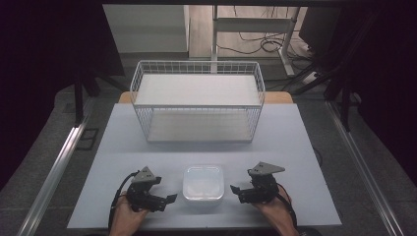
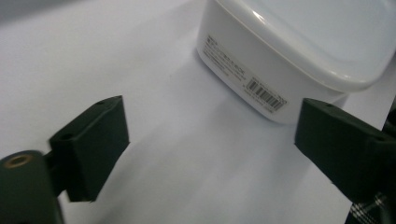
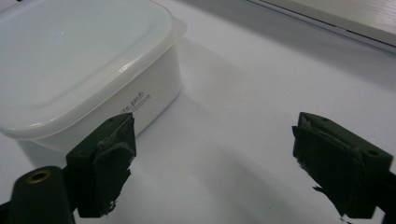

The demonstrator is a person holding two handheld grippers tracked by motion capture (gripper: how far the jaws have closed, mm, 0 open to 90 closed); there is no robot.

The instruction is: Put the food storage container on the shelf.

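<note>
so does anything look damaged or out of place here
The pads on the right tool look worn: torn, frayed edges on both. Otherwise nothing stands out; the white lidded container sits upright and closed on the table, between the two open tools.

The right gripper (image 3: 212, 163) has its two black fingers (image 3: 105, 165) spread wide, with only bare white bench (image 3: 243, 93) between them. A white box (image 3: 88, 74) with a closed, translucent lid stands on the bench at the left, its near corner just beyond the left finger and apart from it, small dark print on its side. At the far right a pale edge crosses the corner.
</note>
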